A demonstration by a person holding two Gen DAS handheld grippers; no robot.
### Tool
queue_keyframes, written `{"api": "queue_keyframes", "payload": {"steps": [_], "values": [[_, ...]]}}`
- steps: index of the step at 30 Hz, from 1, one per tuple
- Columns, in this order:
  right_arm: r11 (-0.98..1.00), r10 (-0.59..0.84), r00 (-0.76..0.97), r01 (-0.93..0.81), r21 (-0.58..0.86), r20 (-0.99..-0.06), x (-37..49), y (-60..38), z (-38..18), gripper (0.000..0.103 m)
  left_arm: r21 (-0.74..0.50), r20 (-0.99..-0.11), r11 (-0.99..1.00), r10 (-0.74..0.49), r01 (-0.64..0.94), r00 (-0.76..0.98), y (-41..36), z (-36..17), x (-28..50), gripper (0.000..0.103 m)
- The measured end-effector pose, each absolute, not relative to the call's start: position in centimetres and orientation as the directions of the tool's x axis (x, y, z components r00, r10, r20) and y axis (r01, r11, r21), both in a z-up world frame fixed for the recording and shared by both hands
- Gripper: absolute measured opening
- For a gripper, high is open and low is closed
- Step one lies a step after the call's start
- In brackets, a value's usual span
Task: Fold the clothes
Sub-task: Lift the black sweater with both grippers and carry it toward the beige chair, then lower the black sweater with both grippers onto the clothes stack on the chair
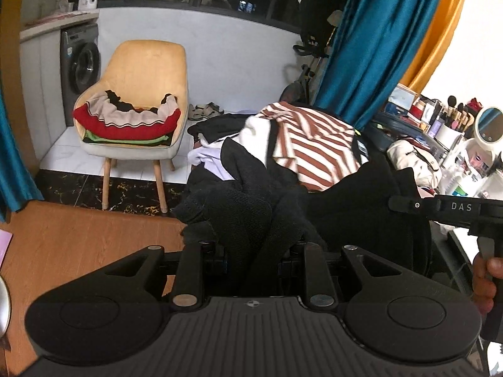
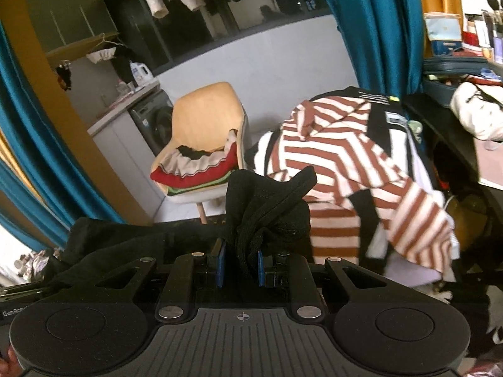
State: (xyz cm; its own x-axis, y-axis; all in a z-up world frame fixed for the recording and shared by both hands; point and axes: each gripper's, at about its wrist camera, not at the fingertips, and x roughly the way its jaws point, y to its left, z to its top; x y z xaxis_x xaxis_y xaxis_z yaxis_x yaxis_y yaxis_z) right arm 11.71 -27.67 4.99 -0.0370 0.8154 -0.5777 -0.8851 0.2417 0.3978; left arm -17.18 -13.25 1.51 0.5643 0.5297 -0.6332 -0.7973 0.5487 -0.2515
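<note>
While both sets of fingers are clamped on bunched folds of the black knit garment [image 2: 270, 216], left gripper [image 1: 254, 251] and right gripper [image 2: 240, 265] carry it above the wooden surface [image 1: 78, 245]; spreading it flat seems next.

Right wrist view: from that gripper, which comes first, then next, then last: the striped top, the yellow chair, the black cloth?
1. Black cloth, clamped in the right gripper.
2. Striped top, just beyond, to the right.
3. Yellow chair, farther back, left of centre.

Clothes pile [image 1: 301, 144] blocks ahead-right; cluttered dresser [image 1: 456, 144] beyond; bare wood floor [image 1: 78, 238] left; chair [image 1: 138, 100] well apart
</note>
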Motion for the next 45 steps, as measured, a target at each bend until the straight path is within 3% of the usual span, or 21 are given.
{"api": "queue_keyframes", "payload": {"steps": [11,20,28,36,45], "values": [[0.334,0.823,0.02,-0.825,0.455,-0.568,0.8,-11.2,5.0,0.018,-0.193,-0.628,0.595,0.536,-0.78,0.564,4.5,3.7,-27.4,0.024],[0.346,0.819,0.04,-0.831,0.436,-0.573,-2.6,0.0,4.5,0.018,-0.287,-0.648,0.534,0.503,-0.795,0.572,15.5,1.6,-31.1,0.024],[0.353,0.801,0.015,-0.819,0.452,-0.599,-0.5,10.8,1.1,0.018,-0.307,-0.673,0.497,0.489,-0.812,0.555,27.4,-1.0,-29.3,0.024],[0.26,0.801,-0.094,-0.836,0.484,-0.592,5.8,27.1,-0.8,0.018,-0.267,-0.705,0.413,0.533,-0.871,0.468,41.4,-1.5,-25.4,0.024],[0.153,0.759,-0.192,-0.876,0.458,-0.622,7.2,43.6,-2.2,0.018,-0.268,-0.75,0.281,0.539,-0.921,0.383,52.8,-4.7,-26.4,0.024]]}}
